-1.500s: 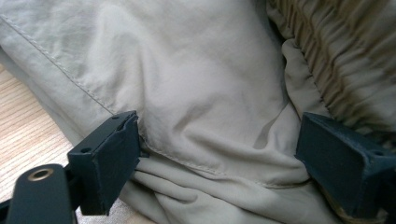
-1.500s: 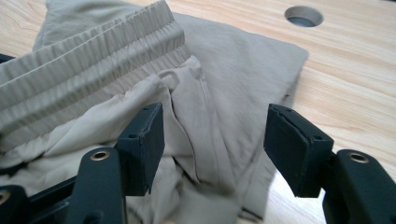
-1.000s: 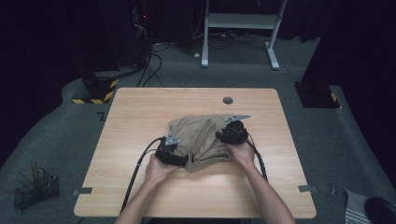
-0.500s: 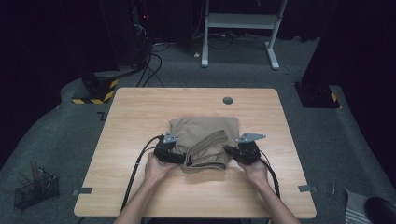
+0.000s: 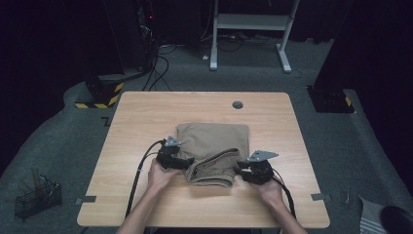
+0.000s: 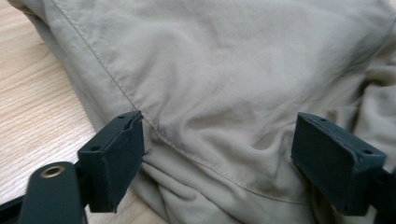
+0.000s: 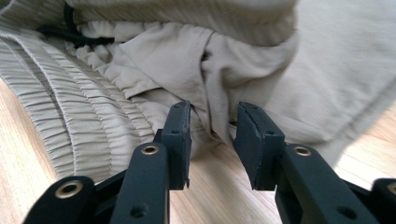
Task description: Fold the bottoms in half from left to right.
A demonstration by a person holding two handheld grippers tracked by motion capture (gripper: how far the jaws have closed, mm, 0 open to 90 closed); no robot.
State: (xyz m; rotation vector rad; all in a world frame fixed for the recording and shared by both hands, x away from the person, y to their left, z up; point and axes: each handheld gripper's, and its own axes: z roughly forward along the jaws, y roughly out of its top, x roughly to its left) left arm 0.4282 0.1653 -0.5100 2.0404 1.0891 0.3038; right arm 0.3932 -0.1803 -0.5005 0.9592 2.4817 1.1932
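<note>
Since the earlier frames, the right gripper [image 5: 242, 168] has been travelling from the far right part of the folded khaki garment [image 5: 214, 148] to its near right corner, and its jaws have just been opening; they are now standing slightly parted, with a fold of fabric lying loosely between them and not pinched. The left gripper [image 5: 187, 162] is resting at the garment's near left edge, its jaws spread wide over the cloth. The garment is lying at the middle of the wooden table [image 5: 146, 117], its long axis running away from the person, its gathered waistband [image 7: 60, 116] facing the near edge.
</note>
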